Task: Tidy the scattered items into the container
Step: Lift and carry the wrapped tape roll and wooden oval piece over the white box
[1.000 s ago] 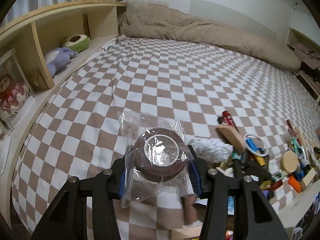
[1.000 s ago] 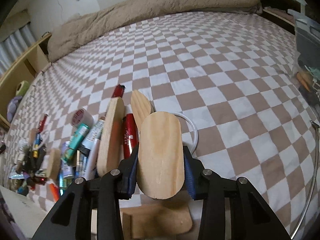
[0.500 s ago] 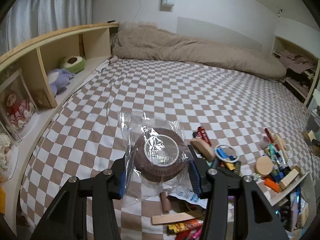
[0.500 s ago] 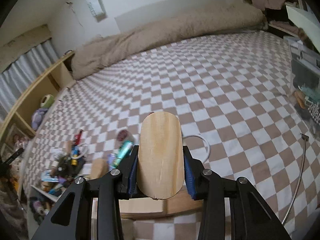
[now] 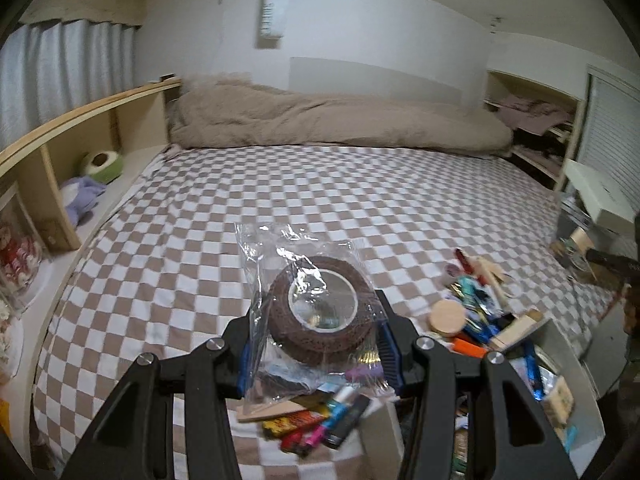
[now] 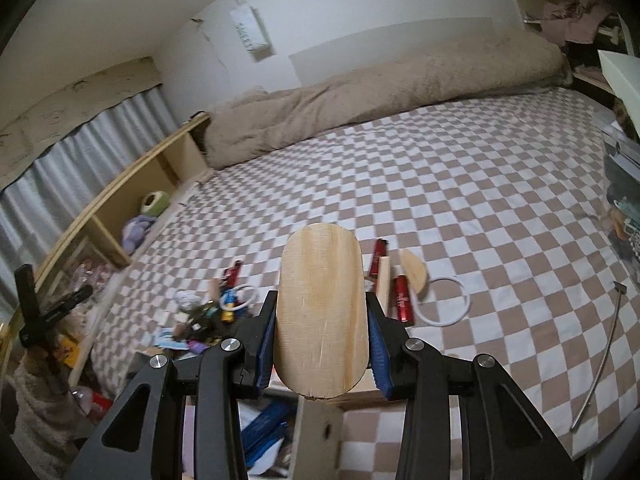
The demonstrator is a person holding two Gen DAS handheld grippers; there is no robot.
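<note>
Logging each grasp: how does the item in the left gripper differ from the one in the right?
The tape roll is round, dark brown and bagged in clear plastic; the wooden piece is a flat, pale, bare oblong. The roll lies flat; the wood stands on end. Both are clamped between blue-padded fingers.

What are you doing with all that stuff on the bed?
Someone is tidying up with a grabbing tool in each hand. The left tool grips a brown tape roll in a clear bag. The right tool grips a rounded wooden block. Lots of little things lie scattered on the checkered bed, with a white container at its edge.
</note>
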